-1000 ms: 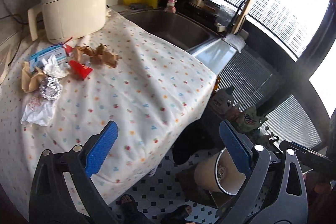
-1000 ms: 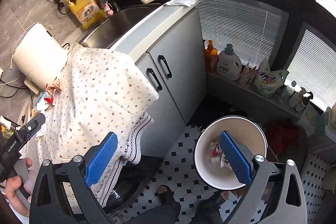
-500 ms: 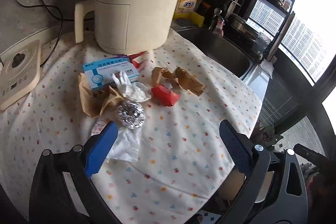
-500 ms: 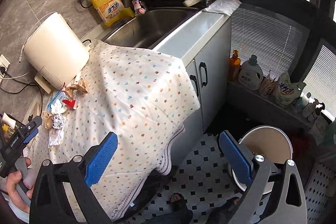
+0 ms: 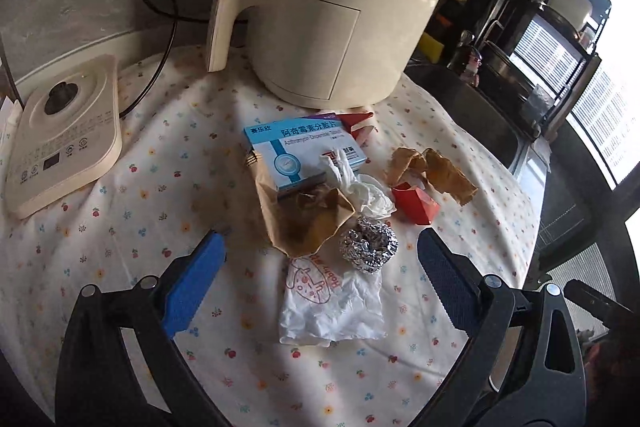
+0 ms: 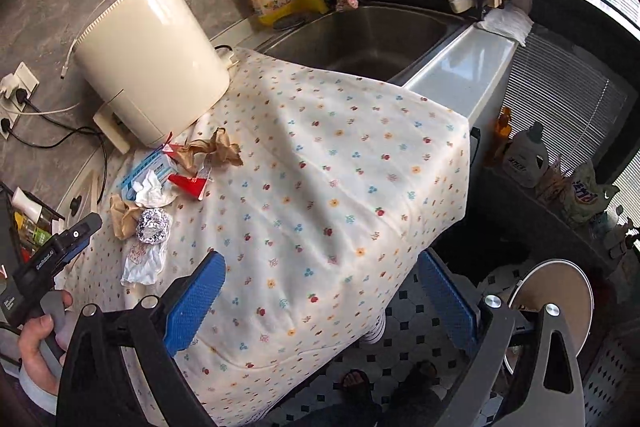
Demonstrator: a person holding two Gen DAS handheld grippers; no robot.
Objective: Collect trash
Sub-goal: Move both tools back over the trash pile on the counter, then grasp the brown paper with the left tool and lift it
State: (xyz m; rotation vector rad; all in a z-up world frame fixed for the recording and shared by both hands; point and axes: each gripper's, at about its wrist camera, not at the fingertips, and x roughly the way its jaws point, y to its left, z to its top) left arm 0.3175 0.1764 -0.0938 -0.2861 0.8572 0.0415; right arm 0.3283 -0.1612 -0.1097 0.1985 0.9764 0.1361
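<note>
Several scraps: a cluster of litter lay on the flowered tablecloth (image 5: 132, 211), in front of a cream appliance (image 5: 340, 15); nothing had been lifted.
Left gripper (image 5: 320, 277): jaws wide apart and empty — poised just above the white wrapper (image 5: 332, 303), with the foil ball (image 5: 369, 245) between the blue pads.
Right gripper (image 6: 320, 293): jaws apart and empty; held off the table's edge, with the bin (image 6: 554, 301) low to the right on the tiled floor.
Pile: a brown paper bag (image 5: 306, 219) touched the foil ball; a blue medicine box (image 5: 304, 147) sat behind, with crumpled tissue (image 5: 366, 193) on it; a red carton (image 5: 416, 205) and torn brown paper (image 5: 436, 169) lay to the right.
Handling, as a judgement: all of it looked light; the foil should crush slightly yet hold — best pinched across its middle; the wrapper was limp and thin, likely to slip unless gathered at a crease.
</note>
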